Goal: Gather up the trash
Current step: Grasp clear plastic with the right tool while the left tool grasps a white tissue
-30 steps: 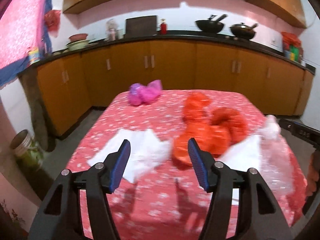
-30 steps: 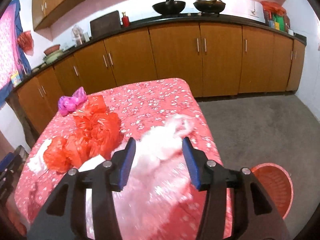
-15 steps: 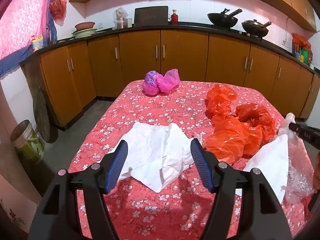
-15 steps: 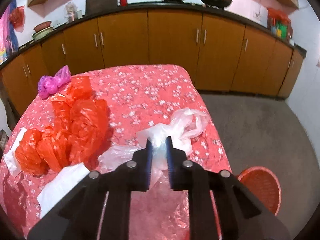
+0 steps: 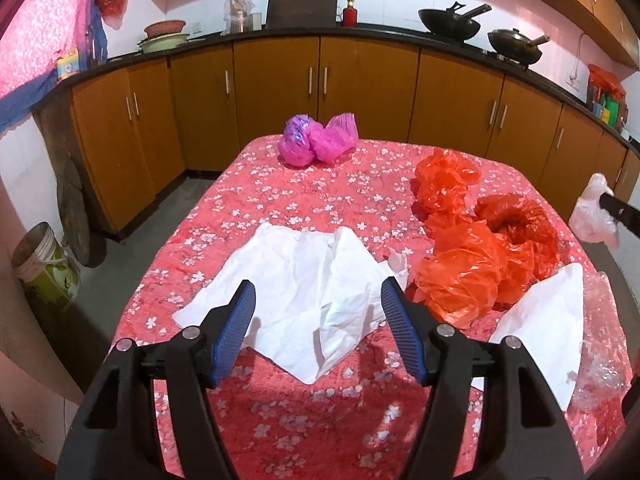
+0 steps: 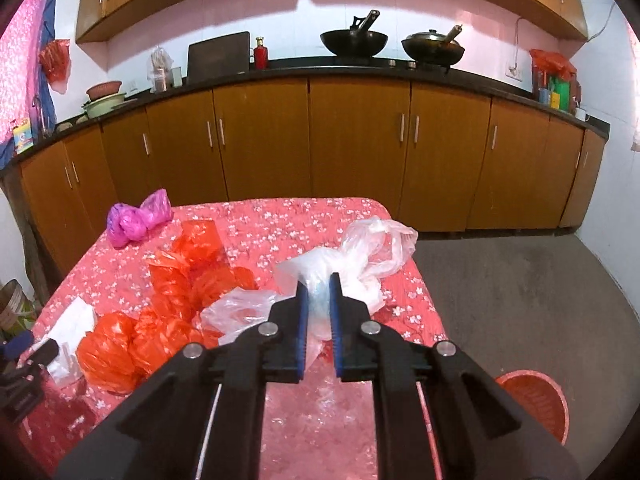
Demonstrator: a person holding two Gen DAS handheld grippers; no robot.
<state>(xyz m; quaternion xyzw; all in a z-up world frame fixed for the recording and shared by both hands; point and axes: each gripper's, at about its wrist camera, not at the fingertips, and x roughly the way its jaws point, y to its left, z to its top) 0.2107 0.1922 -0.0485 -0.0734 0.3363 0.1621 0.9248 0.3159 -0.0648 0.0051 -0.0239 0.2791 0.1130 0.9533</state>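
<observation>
A: Where is open room left on the desk (image 5: pixel 256 208)?

B: Along the far left, before the pink bags (image 5: pixel 318 140). The middle is covered by white paper (image 5: pixel 316 280); the right is blocked by orange bags (image 5: pixel 472 248).

A: And beyond?

B: Bare floor (image 6: pixel 520 280), apart from a red basket (image 6: pixel 536 404).

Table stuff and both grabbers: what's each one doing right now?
Left gripper: open, over the white paper, which lies flat and crumpled.
Right gripper: jaws just closed, pinching the clear plastic bag.
Orange bags: crumpled on the table.
Pink bags: bunched at the far edge.
Red basket: upright on the floor.
</observation>
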